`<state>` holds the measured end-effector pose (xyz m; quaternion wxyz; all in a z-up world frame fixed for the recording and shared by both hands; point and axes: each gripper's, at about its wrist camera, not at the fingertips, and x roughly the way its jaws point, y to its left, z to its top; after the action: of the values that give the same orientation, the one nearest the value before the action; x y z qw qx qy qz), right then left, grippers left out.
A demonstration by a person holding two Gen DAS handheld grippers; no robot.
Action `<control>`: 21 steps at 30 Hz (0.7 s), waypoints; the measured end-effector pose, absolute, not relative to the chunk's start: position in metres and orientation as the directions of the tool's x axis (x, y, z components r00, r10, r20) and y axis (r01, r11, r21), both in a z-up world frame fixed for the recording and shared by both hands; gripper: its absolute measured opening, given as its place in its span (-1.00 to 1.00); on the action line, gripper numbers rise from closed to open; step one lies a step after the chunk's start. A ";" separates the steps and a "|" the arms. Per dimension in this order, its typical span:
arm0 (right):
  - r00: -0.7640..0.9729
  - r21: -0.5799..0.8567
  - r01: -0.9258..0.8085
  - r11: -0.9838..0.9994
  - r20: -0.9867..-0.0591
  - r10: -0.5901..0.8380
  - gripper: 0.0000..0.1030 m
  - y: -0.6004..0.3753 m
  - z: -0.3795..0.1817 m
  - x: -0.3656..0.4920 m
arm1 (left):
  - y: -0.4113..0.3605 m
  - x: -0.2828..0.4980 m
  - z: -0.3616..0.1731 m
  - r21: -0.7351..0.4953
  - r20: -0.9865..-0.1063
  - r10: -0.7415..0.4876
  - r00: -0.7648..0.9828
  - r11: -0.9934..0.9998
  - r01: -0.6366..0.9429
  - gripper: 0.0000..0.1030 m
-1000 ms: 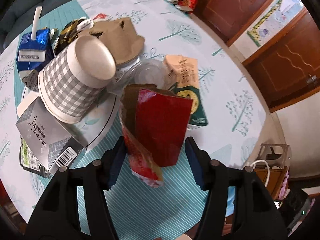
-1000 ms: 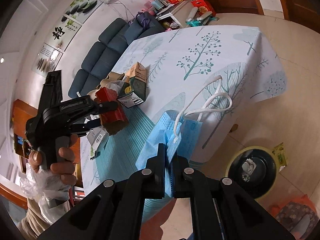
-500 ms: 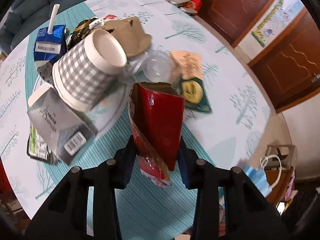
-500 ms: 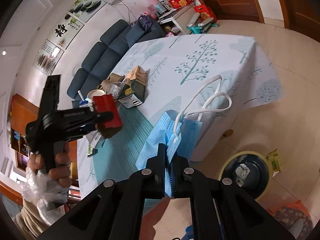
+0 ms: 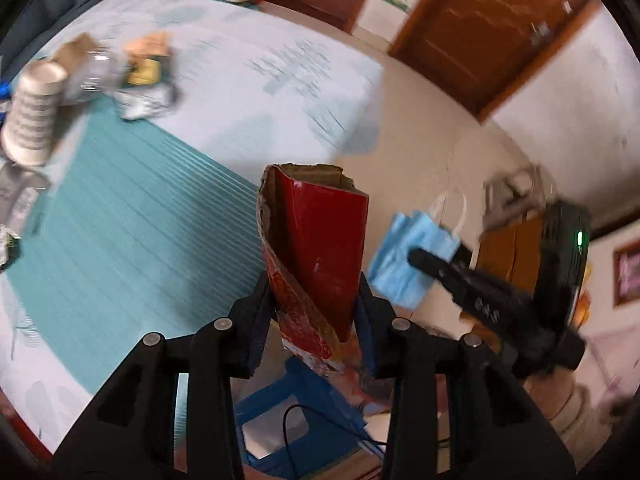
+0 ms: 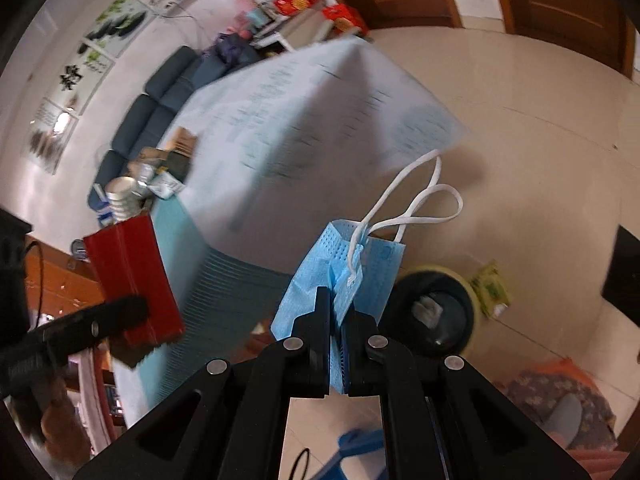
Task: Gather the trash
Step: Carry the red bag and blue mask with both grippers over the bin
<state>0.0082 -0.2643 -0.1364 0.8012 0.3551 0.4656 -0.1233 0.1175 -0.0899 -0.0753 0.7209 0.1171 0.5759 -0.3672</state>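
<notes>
Left gripper (image 5: 316,296) clamped on a red carton (image 5: 320,256): glossy red sides, torn brown cardboard rim at its open top, crumpled printed flap hanging below the jaws. Carton held off the table's (image 5: 248,92) near edge, over the floor. Print on the flap too blurred to read.

Right gripper (image 6: 338,320) pinched together on a folded blue mask (image 6: 340,264), white ear loops sticking up; held above the floor, near a yellow-rimmed bin (image 6: 436,308).
</notes>
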 end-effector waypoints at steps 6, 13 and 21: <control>0.453 0.406 0.595 0.693 -0.882 0.128 -0.92 -0.276 -0.181 -0.012 | -0.129 0.077 -0.135 -0.244 -0.953 -0.301 -0.035 0.694 0.677 -0.34; 0.298 0.318 0.688 0.652 -0.943 0.146 -0.92 -0.295 -0.259 -0.006 | -0.167 0.058 -0.206 -0.148 -0.979 -0.203 -0.006 0.692 0.707 -0.33; 0.211 0.295 0.751 0.590 -0.955 0.209 -0.92 -0.314 -0.336 0.004 | -0.204 0.054 -0.272 -0.027 -0.994 -0.099 0.050 0.649 0.760 -0.30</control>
<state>0.0037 -0.3141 -0.3356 0.6650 0.4040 0.5941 -0.2040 0.0541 -0.2036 -0.2725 0.6720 0.2707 0.6107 -0.3197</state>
